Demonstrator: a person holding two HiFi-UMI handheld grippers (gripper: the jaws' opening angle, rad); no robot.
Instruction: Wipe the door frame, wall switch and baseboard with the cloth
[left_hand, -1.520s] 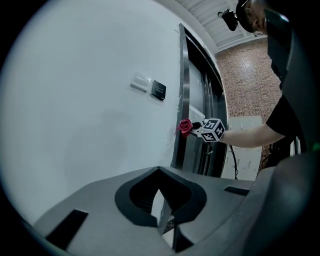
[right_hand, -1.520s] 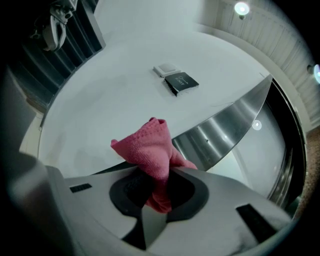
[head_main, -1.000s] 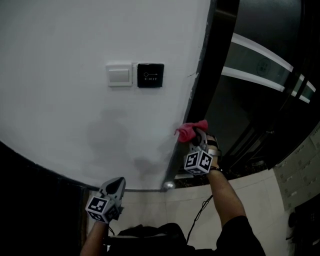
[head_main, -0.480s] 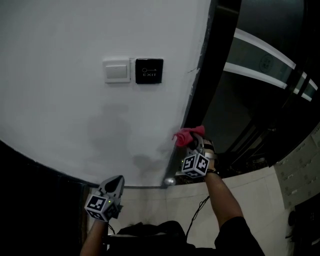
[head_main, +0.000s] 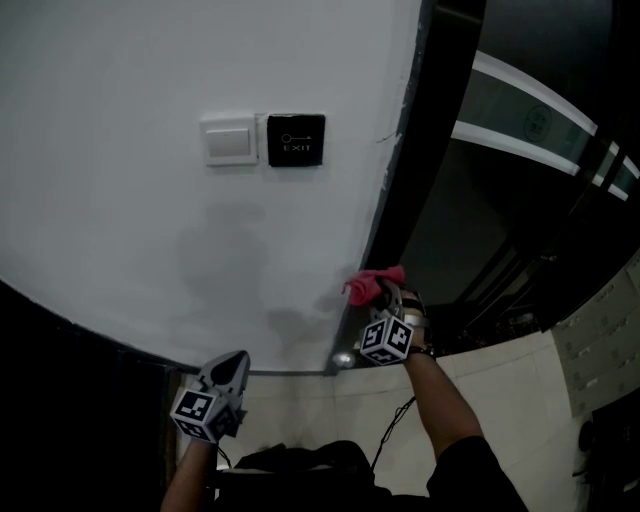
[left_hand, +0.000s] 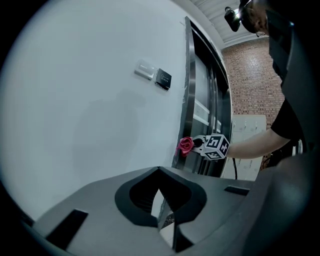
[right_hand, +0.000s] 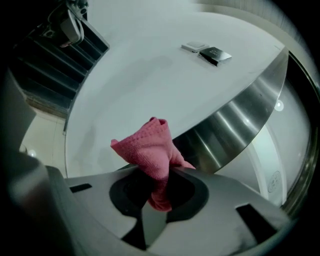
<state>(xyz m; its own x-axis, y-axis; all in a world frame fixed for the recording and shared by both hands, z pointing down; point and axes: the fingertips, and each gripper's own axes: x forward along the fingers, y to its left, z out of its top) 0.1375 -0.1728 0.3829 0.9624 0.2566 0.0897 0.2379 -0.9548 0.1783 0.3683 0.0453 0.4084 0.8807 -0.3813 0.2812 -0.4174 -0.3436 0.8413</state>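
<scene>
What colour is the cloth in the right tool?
Pink-red cloth, clearest in the right gripper view.

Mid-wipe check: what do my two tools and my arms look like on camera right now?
The left tool and the right tool both have grey bodies that taper to a point, and each carries a white cube printed with black square markers. A thin black cable hangs below the right forearm. The person wears a dark short sleeve.
</scene>
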